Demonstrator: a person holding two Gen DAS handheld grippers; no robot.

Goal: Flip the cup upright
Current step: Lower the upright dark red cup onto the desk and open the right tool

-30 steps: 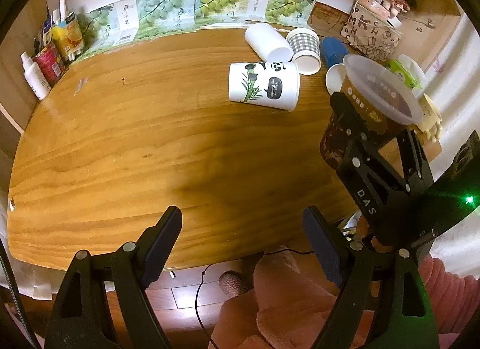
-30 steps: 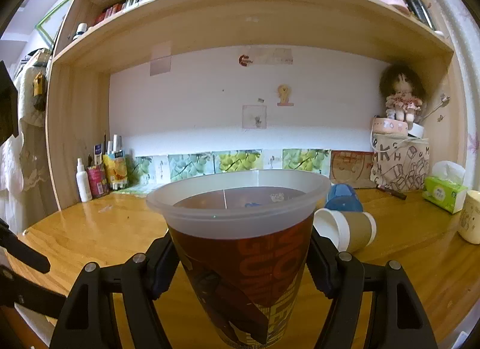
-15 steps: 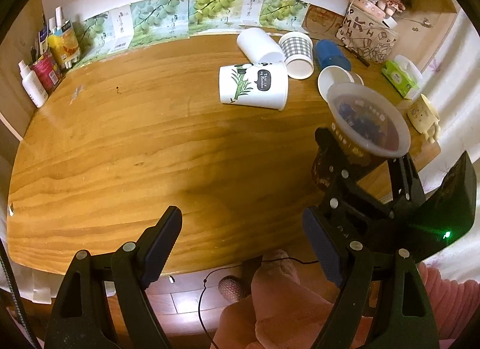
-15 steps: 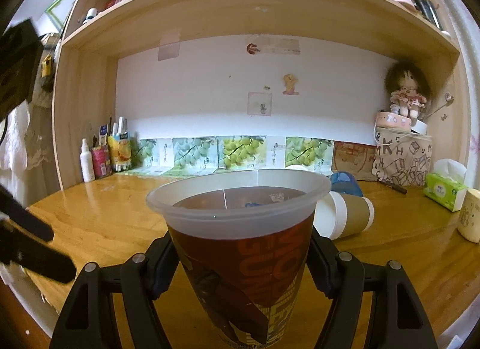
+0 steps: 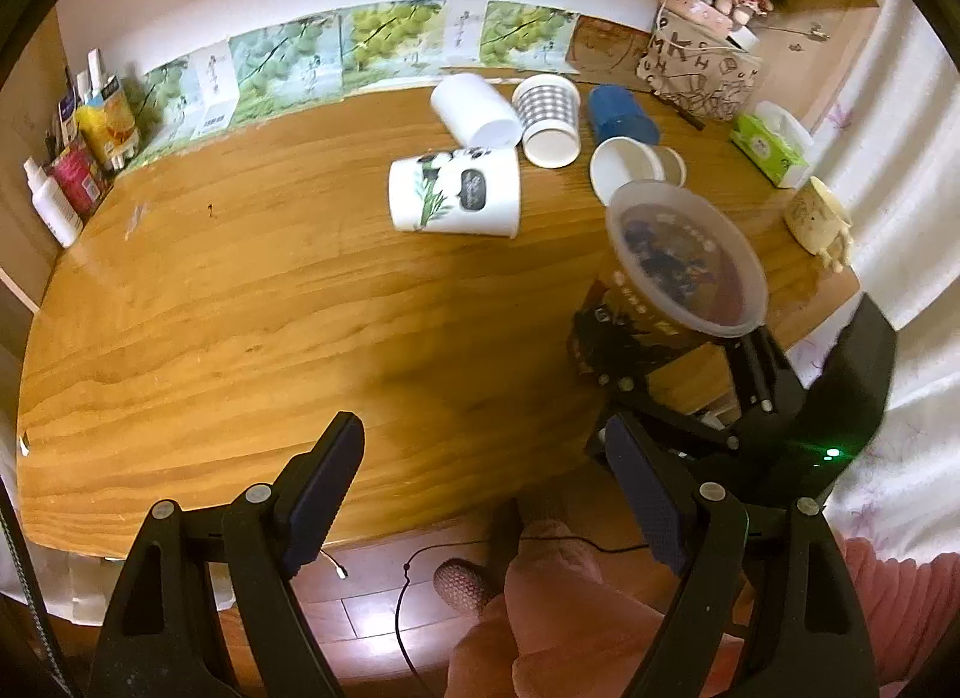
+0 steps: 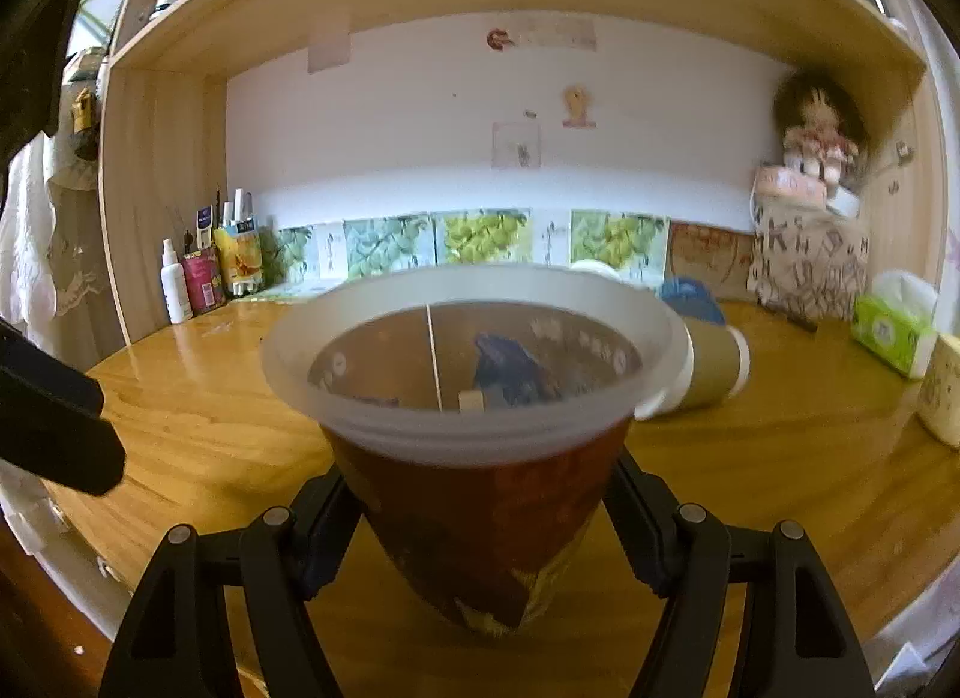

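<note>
My right gripper [image 6: 480, 524] is shut on a brown printed plastic cup [image 6: 480, 446] with a wide translucent rim, held upright with its mouth up, just above the wooden table [image 6: 198, 428]. The same cup [image 5: 678, 278] shows at the right of the left wrist view, with the right gripper [image 5: 672, 362] under it near the table's front right edge. My left gripper [image 5: 480, 494] is open and empty, hovering over the table's front edge.
Several cups lie on their sides at the back: a panda-print cup [image 5: 456, 197], a white cup [image 5: 474, 110], a checked cup [image 5: 549, 119], a blue cup [image 5: 618, 116] and a brown-sleeved cup [image 5: 630, 173]. Bottles [image 5: 72, 170] stand at left. A tissue pack [image 5: 768, 149] lies at right.
The right gripper has lowered the cup toward the table and tipped it slightly, so its inside shows more. The left gripper has pulled back and risen a little.
</note>
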